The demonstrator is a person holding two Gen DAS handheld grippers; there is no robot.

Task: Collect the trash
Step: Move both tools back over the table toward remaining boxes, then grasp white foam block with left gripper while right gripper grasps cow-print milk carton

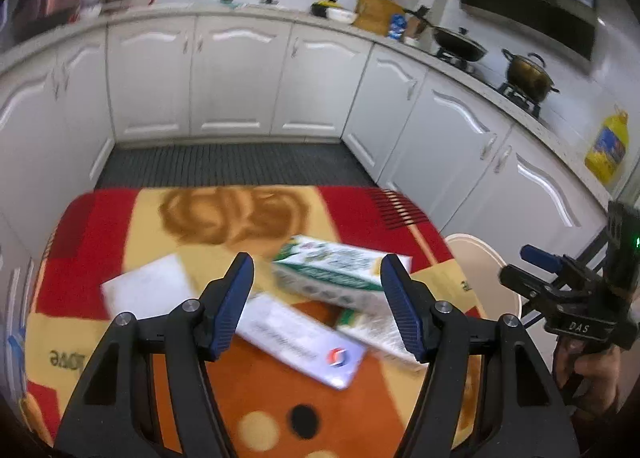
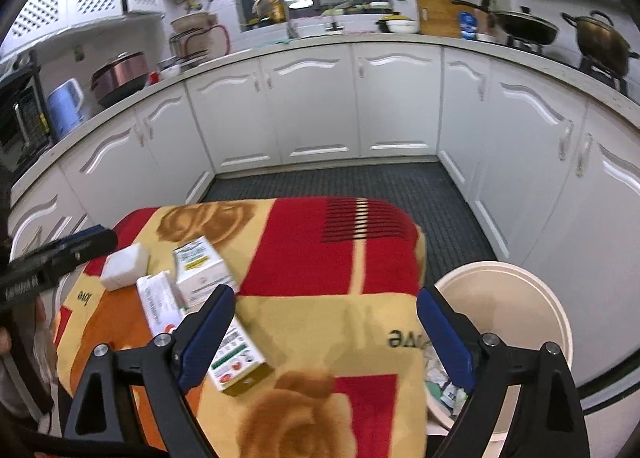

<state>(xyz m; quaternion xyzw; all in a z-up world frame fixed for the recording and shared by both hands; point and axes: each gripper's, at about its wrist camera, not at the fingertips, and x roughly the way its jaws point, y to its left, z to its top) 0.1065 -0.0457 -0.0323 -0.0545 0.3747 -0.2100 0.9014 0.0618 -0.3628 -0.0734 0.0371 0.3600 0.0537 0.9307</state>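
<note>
Left wrist view shows the left gripper (image 1: 318, 306) spread wide with nothing held, above a green-and-white carton (image 1: 328, 272), a white packet (image 1: 304, 338) and a white pad (image 1: 148, 290) lying close together on the blanket-covered surface (image 1: 100, 234). Right wrist view shows the right gripper (image 2: 326, 332) equally wide and empty, over the blanket; a cream bin (image 2: 516, 298) with some scraps inside stands just beside the surface's right edge.
</note>
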